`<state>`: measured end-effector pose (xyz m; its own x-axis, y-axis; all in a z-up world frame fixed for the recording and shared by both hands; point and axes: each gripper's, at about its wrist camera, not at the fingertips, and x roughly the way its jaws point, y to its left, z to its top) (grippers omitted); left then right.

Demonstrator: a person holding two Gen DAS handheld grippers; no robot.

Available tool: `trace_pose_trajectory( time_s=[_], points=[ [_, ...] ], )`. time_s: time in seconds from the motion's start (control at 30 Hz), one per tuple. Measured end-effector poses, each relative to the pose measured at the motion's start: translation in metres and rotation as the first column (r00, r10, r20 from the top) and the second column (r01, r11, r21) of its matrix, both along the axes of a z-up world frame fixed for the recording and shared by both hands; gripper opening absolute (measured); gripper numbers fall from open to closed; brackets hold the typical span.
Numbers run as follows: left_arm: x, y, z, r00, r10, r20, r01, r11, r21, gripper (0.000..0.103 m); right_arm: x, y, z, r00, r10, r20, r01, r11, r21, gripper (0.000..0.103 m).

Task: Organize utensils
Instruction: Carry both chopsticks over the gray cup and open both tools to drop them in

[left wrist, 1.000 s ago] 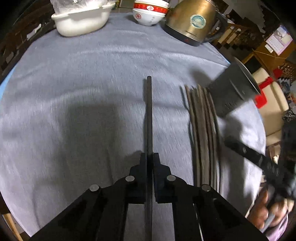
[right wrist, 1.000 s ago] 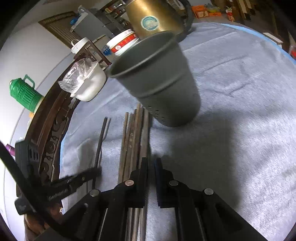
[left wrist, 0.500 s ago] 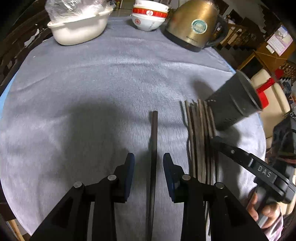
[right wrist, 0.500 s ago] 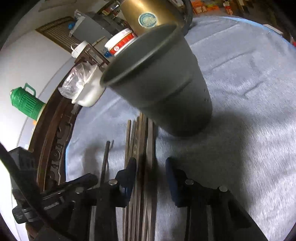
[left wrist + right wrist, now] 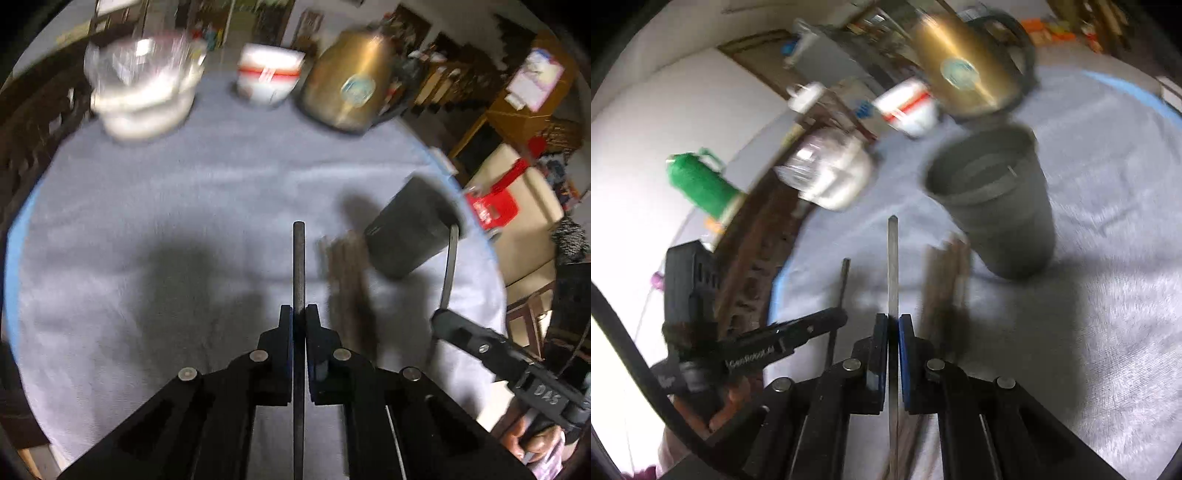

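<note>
My left gripper (image 5: 299, 314) is shut on a dark chopstick (image 5: 298, 266) that points forward, lifted above the grey cloth. My right gripper (image 5: 893, 321) is shut on another chopstick (image 5: 892, 266), also lifted; both show in the left wrist view, the gripper (image 5: 439, 317) and its chopstick (image 5: 448, 269). A bundle of brown chopsticks (image 5: 347, 280) lies on the cloth between the grippers; it also shows in the right wrist view (image 5: 942, 280). The dark grey holder cup (image 5: 997, 192) stands upright just beyond the bundle, its mouth open; it also shows in the left wrist view (image 5: 410, 229).
At the table's far side stand a white basin with a plastic bag (image 5: 144, 92), stacked red-banded bowls (image 5: 269, 77) and a gold kettle (image 5: 351, 92). The round table's grey cloth (image 5: 147, 229) ends at a blue rim (image 5: 439, 158). A green flask (image 5: 698, 184) stands off the table.
Both grippers were open half a second ago and have shut, each on a chopstick, and lifted it off the cloth. The views are blurred with motion.
</note>
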<state>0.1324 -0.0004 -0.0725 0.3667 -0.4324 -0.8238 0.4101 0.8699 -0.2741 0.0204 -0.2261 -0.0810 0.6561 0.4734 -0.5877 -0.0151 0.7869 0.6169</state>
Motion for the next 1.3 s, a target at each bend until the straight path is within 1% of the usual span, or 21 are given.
trace_pose_trajectory(
  time_s=[0.1,0.17,0.3,0.33,0.43,0.47,0.5,0.57,0.6,0.63,0.67,0.73,0.77,0.83,0.93,1.03,1.13,1.2,1.23,1.27,1.3],
  points=[
    [-0.008,0.002,0.042,0.995,-0.010,0.099,0.013,0.999,-0.033,0.006,-0.012,0.001,0.027,0.996,-0.009,0.087,0.009,1.000,-0.008,0.006],
    [-0.014,-0.001,0.070,0.986,-0.012,0.168,0.022,0.998,-0.060,0.006,-0.020,-0.004,0.047,0.988,-0.033,0.148,0.032,0.999,0.005,0.006],
    [-0.013,-0.025,0.116,0.952,0.021,0.305,0.018,0.992,-0.124,0.006,-0.026,-0.019,0.083,0.960,-0.106,0.258,0.112,0.994,-0.010,0.006],
    [-0.012,-0.029,0.127,0.937,0.040,0.346,0.012,0.989,-0.146,0.006,-0.027,-0.024,0.094,0.948,-0.133,0.291,0.143,0.990,-0.015,0.006],
    [-0.006,-0.044,0.153,0.886,0.113,0.449,0.003,0.968,-0.251,0.006,-0.029,-0.039,0.124,0.903,-0.203,0.378,0.230,0.973,-0.027,0.006],
    [-0.002,-0.052,0.158,0.871,0.136,0.472,-0.001,0.962,-0.275,0.006,-0.029,-0.044,0.134,0.879,-0.233,0.417,0.277,0.960,-0.047,0.006],
    [0.003,-0.059,0.165,0.856,0.161,0.492,-0.006,0.954,-0.301,0.006,-0.027,-0.047,0.139,0.865,-0.252,0.434,0.306,0.950,-0.059,0.006],
    [0.012,-0.071,0.174,0.826,0.209,0.523,-0.013,0.936,-0.352,0.006,-0.024,-0.059,0.154,0.821,-0.310,0.480,0.382,0.922,-0.057,0.006],
    [0.019,-0.078,0.177,0.815,0.239,0.528,-0.027,0.926,-0.378,0.006,-0.023,-0.063,0.157,0.804,-0.327,0.498,0.406,0.912,-0.056,0.006],
    [0.027,-0.085,0.178,0.811,0.264,0.521,-0.038,0.914,-0.404,0.006,-0.020,-0.068,0.162,0.777,-0.352,0.523,0.446,0.893,-0.062,0.006],
    [0.035,-0.093,0.175,0.807,0.286,0.516,-0.051,0.905,-0.423,0.006,-0.019,-0.073,0.164,0.759,-0.368,0.537,0.472,0.879,-0.064,0.006],
    [0.043,-0.103,0.165,0.784,0.329,0.527,-0.088,0.898,-0.430,0.006,-0.014,-0.080,0.166,0.719,-0.406,0.565,0.527,0.848,-0.061,0.006],
    [0.049,-0.108,0.157,0.783,0.341,0.520,-0.105,0.897,-0.430,0.006,-0.012,-0.082,0.165,0.703,-0.415,0.577,0.551,0.831,-0.074,0.006],
    [0.059,-0.117,0.136,0.803,0.336,0.493,-0.123,0.902,-0.414,0.006,-0.005,-0.085,0.159,0.705,-0.418,0.573,0.568,0.817,-0.103,0.006],
    [0.067,-0.127,0.104,0.807,0.335,0.486,-0.176,0.922,-0.344,0.006,0.006,-0.089,0.142,0.732,-0.423,0.534,0.565,0.815,-0.128,0.006],
    [0.070,-0.128,0.084,0.818,0.330,0.471,-0.194,0.929,-0.314,0.006,0.015,-0.089,0.124,0.768,-0.408,0.494,0.542,0.825,-0.162,0.006],
    [0.070,-0.121,0.077,0.821,0.325,0.470,-0.198,0.933,-0.300,0.006,0.015,-0.088,0.110,0.798,-0.385,0.464,0.511,0.841,-0.181,0.006],
    [0.065,-0.118,0.074,0.843,0.292,0.452,-0.167,0.941,-0.295,0.006,0.011,-0.089,0.107,0.815,-0.376,0.441,0.486,0.858,-0.167,0.006],
    [0.063,-0.117,0.074,0.845,0.271,0.461,-0.152,0.948,-0.279,0.006,0.008,-0.091,0.104,0.835,-0.360,0.416,0.455,0.877,-0.154,0.006],
    [0.061,-0.120,0.073,0.842,0.264,0.471,-0.151,0.953,-0.264,0.006,0.007,-0.091,0.103,0.846,-0.350,0.402,0.437,0.887,-0.149,0.006],
    [0.061,-0.118,0.071,0.846,0.259,0.466,-0.152,0.955,-0.256,0.006,0.004,-0.093,0.096,0.843,-0.349,0.409,0.443,0.882,-0.162,0.006]
  ],
)
